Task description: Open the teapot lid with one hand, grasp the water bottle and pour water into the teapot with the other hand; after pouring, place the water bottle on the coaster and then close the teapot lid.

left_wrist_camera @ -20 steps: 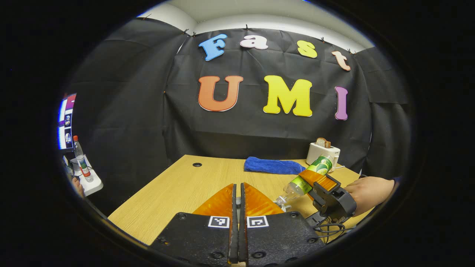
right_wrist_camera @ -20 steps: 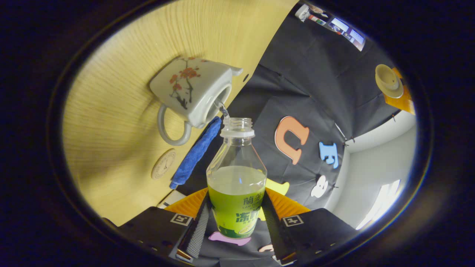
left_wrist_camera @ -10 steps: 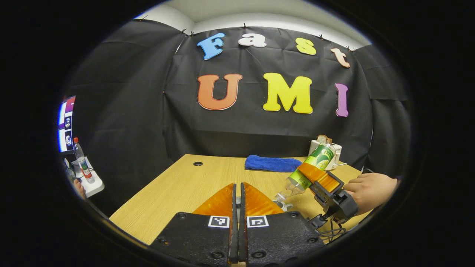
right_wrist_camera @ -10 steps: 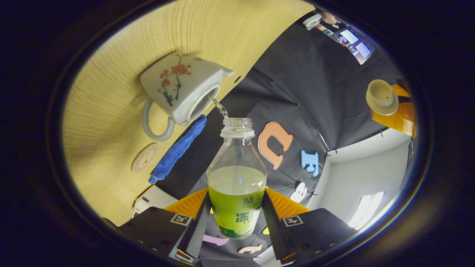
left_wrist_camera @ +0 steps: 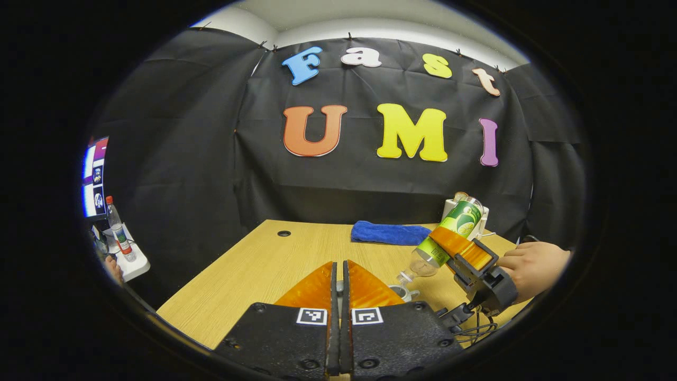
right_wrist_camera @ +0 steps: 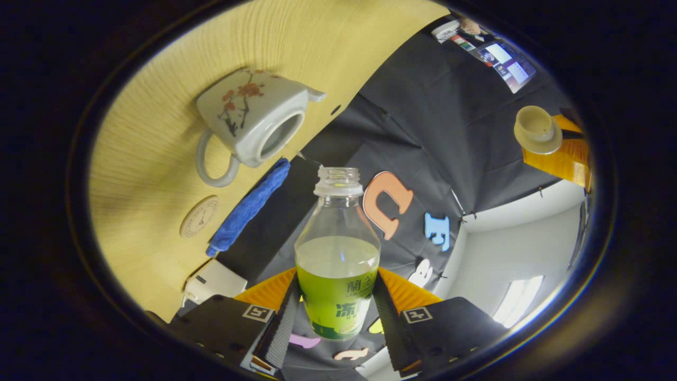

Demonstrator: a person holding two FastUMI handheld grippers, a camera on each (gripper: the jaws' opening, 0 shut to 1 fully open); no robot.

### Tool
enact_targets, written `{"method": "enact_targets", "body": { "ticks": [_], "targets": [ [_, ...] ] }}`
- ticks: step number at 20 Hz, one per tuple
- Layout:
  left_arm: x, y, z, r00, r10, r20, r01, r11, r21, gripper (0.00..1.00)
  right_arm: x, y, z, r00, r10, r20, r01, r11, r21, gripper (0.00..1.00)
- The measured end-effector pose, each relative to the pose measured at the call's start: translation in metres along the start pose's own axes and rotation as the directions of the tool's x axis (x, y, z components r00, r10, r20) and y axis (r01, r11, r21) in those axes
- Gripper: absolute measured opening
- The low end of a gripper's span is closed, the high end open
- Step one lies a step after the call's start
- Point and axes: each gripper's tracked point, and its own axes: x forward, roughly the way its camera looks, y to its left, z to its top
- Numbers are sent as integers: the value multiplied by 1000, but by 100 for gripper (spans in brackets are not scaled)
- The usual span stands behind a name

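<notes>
Left gripper (left_wrist_camera: 340,296) fingers pressed together, right gripper (right_wrist_camera: 334,307) clamped, tilted, held by a hand (left_wrist_camera: 531,267)

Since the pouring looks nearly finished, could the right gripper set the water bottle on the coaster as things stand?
Probably yes: the coaster lies bare beside the teapot and the blue cloth, and the right gripper has the water bottle clamped.

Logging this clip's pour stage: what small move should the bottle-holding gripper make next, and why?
Probably tip the water bottle upright, then carry it toward the coaster. The right gripper clamps it, its mouth has drawn clear of the open teapot, and I see no stream entering. The lid is off.
</notes>
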Motion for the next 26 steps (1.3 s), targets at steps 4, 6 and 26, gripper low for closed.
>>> {"method": "enact_targets", "body": {
  "ticks": [4, 6, 26],
  "targets": [
    [0, -1, 1, 1000, 1, 5, -1, 1000, 0, 3, 0, -2, 1, 1000, -11, 7, 11, 1000, -13, 73],
    [2, 0, 1, 1000, 9, 6, -9, 1000, -2, 3, 0, -3, 0, 1000, -9, 0, 9, 1000, -9, 73],
    [0, 18, 3, 997, 78, 14, -78, 997, -19, 3, 1, 82, -12, 953, 301, 35, -249, 709, 660, 75]
  ]
}}
